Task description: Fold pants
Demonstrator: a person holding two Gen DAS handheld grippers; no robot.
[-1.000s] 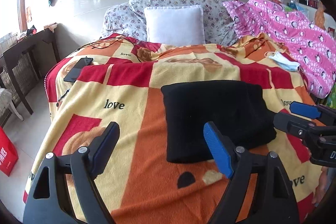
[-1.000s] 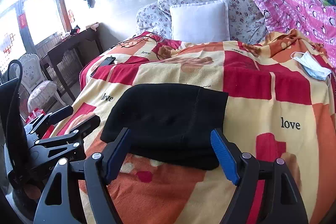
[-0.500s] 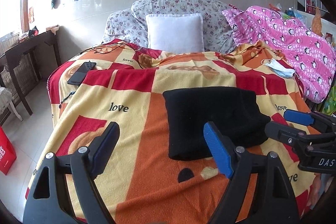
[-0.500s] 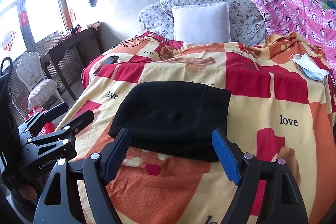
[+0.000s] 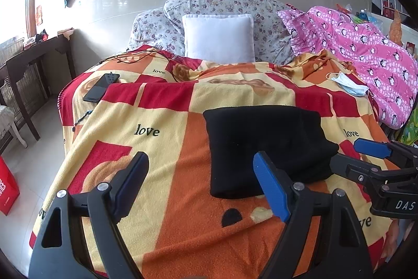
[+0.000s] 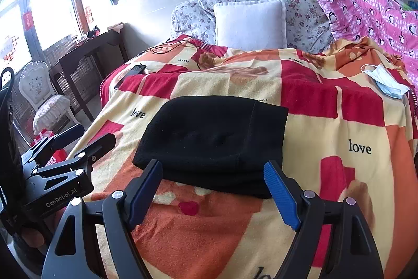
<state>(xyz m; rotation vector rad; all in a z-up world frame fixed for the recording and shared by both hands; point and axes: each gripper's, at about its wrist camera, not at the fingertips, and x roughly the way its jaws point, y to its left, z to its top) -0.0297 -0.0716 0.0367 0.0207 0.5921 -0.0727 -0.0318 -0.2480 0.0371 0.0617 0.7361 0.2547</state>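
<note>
The black pants [image 5: 263,145] lie folded into a compact rectangle on the orange, red and yellow "love" blanket [image 5: 167,137]; the right wrist view shows the same bundle [image 6: 214,143] straight ahead. My left gripper [image 5: 199,174] is open above the blanket, nearer than the pants and to their left, holding nothing. My right gripper [image 6: 213,177] is open just short of the pants' near edge, empty. Each gripper shows in the other's view: the right one [image 5: 365,158] at the bed's right side, the left one [image 6: 78,140] at its left.
A phone [image 5: 100,86] and black cables [image 5: 135,56] lie at the blanket's far left. A face mask [image 5: 347,84] lies at the far right beside a pink penguin quilt [image 5: 365,51]. White pillow [image 5: 218,38] at the head. Dark table [image 6: 86,62] and white chair [image 6: 44,101] left of the bed.
Both grippers have drawn back from the folded pants, which now look smaller and farther off. The pants lie unmoved. Both grippers stay open.
</note>
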